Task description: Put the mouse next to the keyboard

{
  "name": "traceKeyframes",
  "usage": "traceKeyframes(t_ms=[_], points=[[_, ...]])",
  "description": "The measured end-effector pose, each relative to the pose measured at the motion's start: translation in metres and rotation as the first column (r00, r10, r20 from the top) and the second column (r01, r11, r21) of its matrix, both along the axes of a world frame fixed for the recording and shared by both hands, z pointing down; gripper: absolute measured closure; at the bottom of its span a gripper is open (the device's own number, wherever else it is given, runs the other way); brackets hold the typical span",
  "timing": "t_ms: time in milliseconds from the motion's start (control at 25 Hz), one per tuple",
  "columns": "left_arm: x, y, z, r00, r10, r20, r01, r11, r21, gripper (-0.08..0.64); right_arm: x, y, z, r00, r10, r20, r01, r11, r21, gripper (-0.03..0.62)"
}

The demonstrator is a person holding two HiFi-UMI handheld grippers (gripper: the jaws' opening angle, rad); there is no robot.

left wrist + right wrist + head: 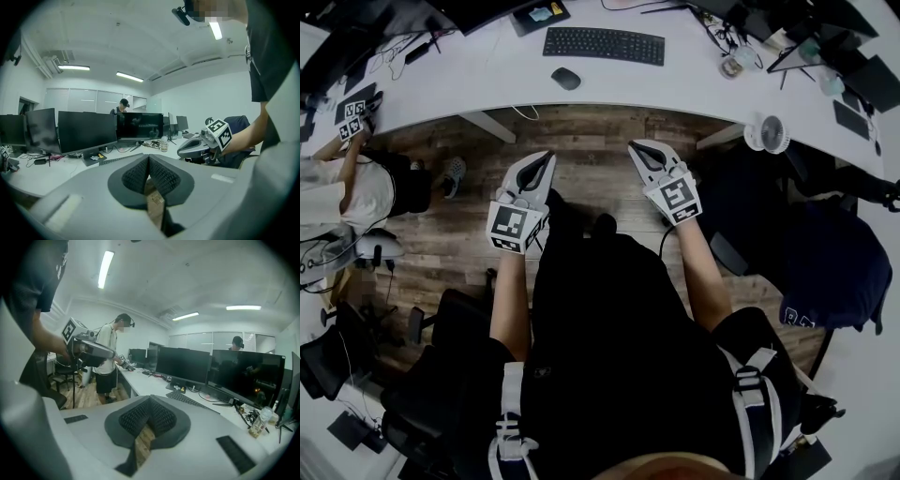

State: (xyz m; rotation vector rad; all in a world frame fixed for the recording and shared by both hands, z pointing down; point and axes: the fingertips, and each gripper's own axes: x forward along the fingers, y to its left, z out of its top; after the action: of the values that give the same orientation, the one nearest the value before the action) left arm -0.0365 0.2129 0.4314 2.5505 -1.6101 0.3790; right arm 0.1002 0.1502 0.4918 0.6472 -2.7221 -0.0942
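Nearest, the left gripper (545, 157) hangs empty with jaws pressed together, the mouse (566, 79) lies on the white desk (487, 66) near the keyboard's (604, 45) left end, and the right gripper (637, 148) is likewise closed on nothing.

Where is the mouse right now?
In the head view, the mouse sits on the white desk near the top middle of the picture. It lies just below the left end of the keyboard, not touching it.
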Motion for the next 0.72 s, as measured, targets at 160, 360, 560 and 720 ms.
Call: traceKeyframes(t_ms=[160,360,560,720], points=[[-0.001,0.0,0.001,1.0,-0.015,-0.002,0.015,1.0,0.002,0.563,0.001,-0.002,-0.002,1.0,0.006,-0.001,-0.006,1.0,0.012,0.588],[-0.005,0.001,0.0,1.0,-0.023,-0.005,0.023,1.0,0.001,0.563,-0.002,-0.003,-0.005,1.0,0.004,0.001,-0.004,1.0,0.023,0.588],[-0.003,0.001,-0.003,1.0,-0.018,-0.015,0.018,1.0,0.012,0.563,-0.003,-0.002,-0.009,1.0,-0.007,0.01,0.006,0.999,0.032,0.575],[-0.002,0.001,-0.006,1.0,-0.018,-0.019,0.018,0.999,0.027,0.556,-0.004,-0.002,-0.011,1.0,-0.012,0.019,0.011,0.999,0.043,0.563]])
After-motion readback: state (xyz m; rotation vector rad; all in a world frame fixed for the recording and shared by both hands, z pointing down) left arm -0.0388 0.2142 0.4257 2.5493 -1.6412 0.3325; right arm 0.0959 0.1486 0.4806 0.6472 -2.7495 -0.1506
